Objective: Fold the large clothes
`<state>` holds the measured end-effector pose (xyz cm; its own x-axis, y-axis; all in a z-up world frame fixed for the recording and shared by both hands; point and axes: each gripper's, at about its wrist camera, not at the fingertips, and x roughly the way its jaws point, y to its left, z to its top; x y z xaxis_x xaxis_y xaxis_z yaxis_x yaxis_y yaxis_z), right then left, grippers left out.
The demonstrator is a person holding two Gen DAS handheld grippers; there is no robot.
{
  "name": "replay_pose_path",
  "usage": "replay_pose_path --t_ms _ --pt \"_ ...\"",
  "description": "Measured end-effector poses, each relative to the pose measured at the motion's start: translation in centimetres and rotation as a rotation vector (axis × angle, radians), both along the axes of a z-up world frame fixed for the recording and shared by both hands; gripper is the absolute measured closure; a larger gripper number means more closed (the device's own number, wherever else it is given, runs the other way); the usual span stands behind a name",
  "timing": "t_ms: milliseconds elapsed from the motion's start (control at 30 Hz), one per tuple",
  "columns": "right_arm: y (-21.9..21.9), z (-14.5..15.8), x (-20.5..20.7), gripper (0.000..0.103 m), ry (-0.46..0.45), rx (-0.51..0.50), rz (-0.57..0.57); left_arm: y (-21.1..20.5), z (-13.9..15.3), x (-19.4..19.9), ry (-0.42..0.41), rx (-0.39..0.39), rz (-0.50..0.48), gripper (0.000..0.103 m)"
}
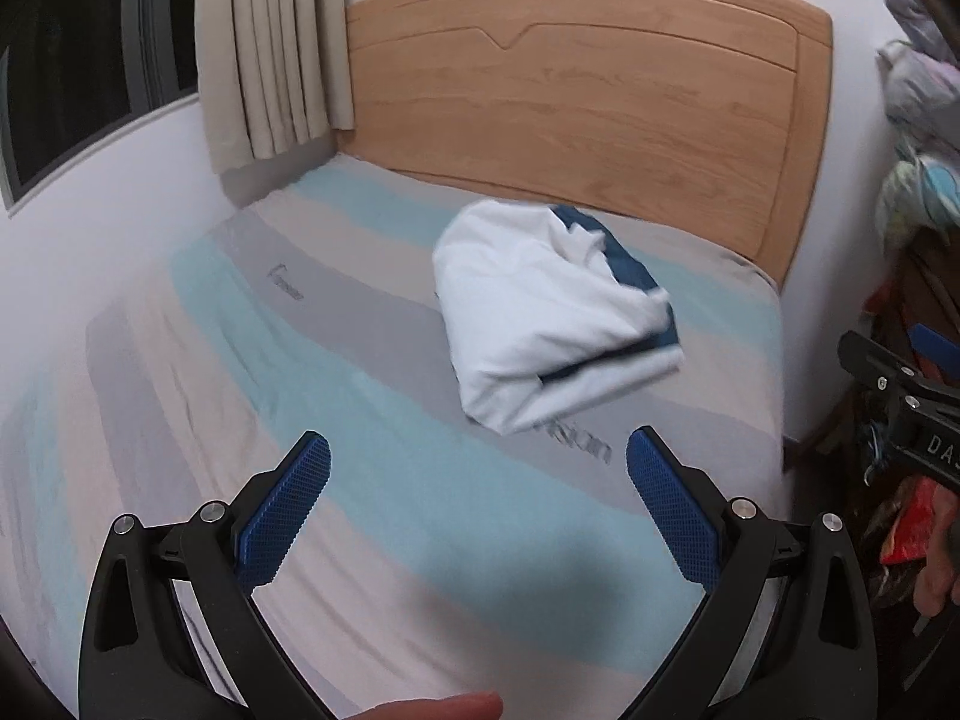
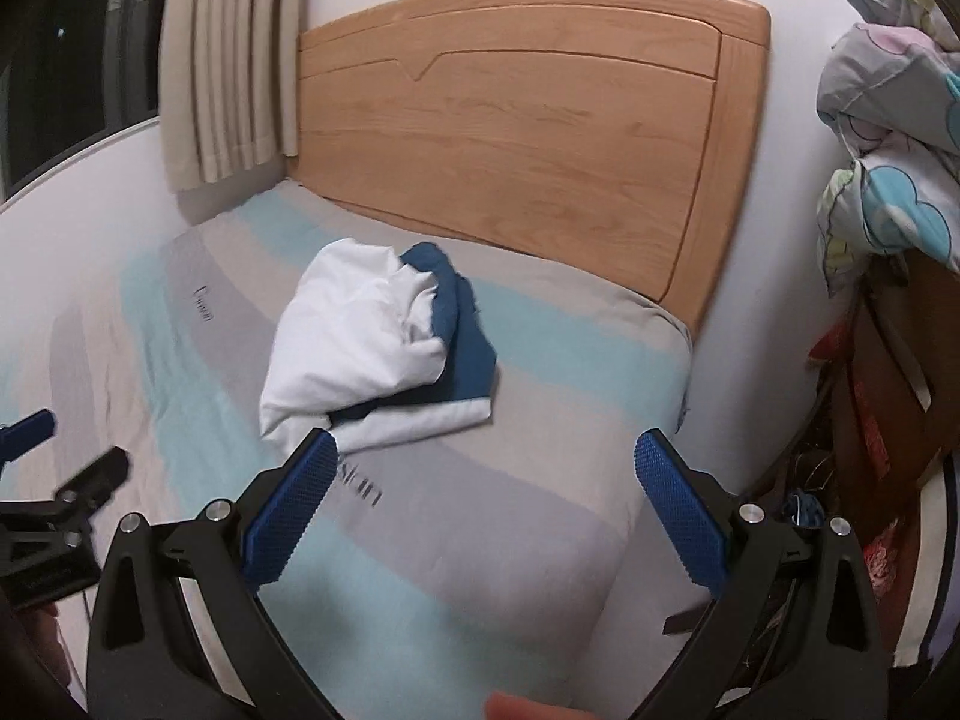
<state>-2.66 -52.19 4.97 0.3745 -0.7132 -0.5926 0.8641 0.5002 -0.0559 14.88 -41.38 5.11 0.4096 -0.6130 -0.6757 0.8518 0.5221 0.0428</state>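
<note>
A white garment with dark blue parts (image 1: 540, 312) lies bundled on the striped bed sheet (image 1: 336, 396) near the wooden headboard (image 1: 576, 84). My left gripper (image 1: 479, 450) hangs open above the sheet, short of the bundle, with nothing between its blue pads. In the right wrist view the same garment (image 2: 372, 354) sits just beyond my right gripper (image 2: 485, 447), which is wide open and empty; its left fingertip overlaps the bundle's near edge in the picture. Each gripper shows at the other view's edge.
A beige curtain (image 1: 270, 54) and a dark window (image 1: 72, 48) stand at the left by the white wall. At the right of the bed, patterned bedding (image 2: 894, 138) is piled on brown furniture (image 2: 882, 396). The bed's right edge (image 2: 678, 372) drops off.
</note>
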Motion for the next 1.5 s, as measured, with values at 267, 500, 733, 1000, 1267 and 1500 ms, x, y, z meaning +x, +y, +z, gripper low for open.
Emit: replay_pose_path --t_ms 267,500,733,1000,1267,1500 --pt "2.1 -2.9 -3.0 0.007 0.031 -0.05 0.047 1.3 -3.4 -4.7 0.023 -0.023 0.0 0.006" --pt "3.1 -3.2 -5.2 0.007 0.039 -0.054 0.064 2.2 -2.8 -6.7 0.028 -0.037 0.04 0.006" --pt "3.7 -2.7 -5.9 0.007 0.045 -0.058 0.072 2.6 -2.0 -8.0 -0.011 -0.033 0.069 0.006" --pt "3.9 -2.4 -6.6 0.007 0.056 -0.062 0.07 2.3 -1.6 -9.0 -0.024 -0.032 0.07 0.006" --pt "3.5 -2.3 -6.8 0.007 0.044 -0.059 0.063 1.9 -1.6 -8.9 -0.015 -0.035 0.069 0.006" --pt "3.4 -2.2 -6.7 0.007 0.046 -0.057 0.069 2.1 -1.5 -9.1 -0.024 -0.032 0.069 0.006"
